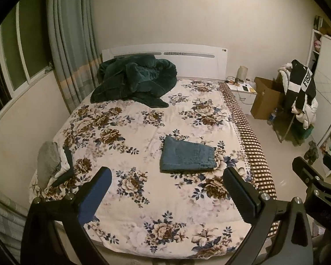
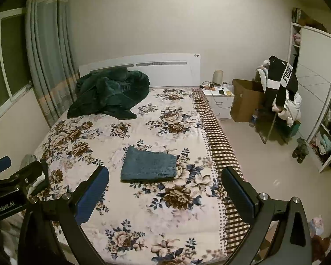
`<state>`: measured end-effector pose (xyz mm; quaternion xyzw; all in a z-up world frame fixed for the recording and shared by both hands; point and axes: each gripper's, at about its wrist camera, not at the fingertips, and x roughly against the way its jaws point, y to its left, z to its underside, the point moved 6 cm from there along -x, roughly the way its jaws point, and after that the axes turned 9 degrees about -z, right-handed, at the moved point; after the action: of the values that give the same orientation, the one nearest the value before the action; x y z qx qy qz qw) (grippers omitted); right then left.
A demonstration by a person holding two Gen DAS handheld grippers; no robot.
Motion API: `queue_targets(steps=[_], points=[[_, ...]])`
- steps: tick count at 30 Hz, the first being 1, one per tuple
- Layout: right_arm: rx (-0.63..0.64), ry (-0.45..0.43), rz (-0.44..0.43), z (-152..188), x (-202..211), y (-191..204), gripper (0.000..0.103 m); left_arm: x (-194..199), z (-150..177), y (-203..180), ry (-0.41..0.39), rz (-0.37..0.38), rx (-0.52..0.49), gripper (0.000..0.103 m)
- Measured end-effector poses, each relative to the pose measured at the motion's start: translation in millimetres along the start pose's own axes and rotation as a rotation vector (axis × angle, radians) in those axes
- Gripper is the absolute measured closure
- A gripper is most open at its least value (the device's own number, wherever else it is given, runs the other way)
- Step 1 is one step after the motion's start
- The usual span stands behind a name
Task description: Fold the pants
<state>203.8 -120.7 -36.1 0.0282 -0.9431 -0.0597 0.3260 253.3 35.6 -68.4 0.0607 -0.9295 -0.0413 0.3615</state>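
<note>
The left gripper [image 1: 166, 188] has its fingers [image 1: 99, 190] spread wide, empty. Folded pants [image 1: 187, 157] lie on the bed [image 1: 143, 209] ahead, between the fingertips. The right gripper [image 2: 165, 186] is likewise spread, pants [image 2: 149, 163] just beyond.

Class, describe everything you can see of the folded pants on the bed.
The pants are blue denim by the look, folded into a compact, roughly rectangular stack with stitched seams visible on top. They lie flat on the floral bedspread, toward the checkered side of the bed. Nothing else touches them; both claws are open and well clear.
</note>
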Motion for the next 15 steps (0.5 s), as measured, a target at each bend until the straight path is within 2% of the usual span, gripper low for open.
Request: queue_targets(steps=[15], points=[[0.0,0.008,-0.01,-1.5,-8.7,0.5,0.0,0.6,-4.1,1.5,-0.003,0.005,-0.003,0.0]])
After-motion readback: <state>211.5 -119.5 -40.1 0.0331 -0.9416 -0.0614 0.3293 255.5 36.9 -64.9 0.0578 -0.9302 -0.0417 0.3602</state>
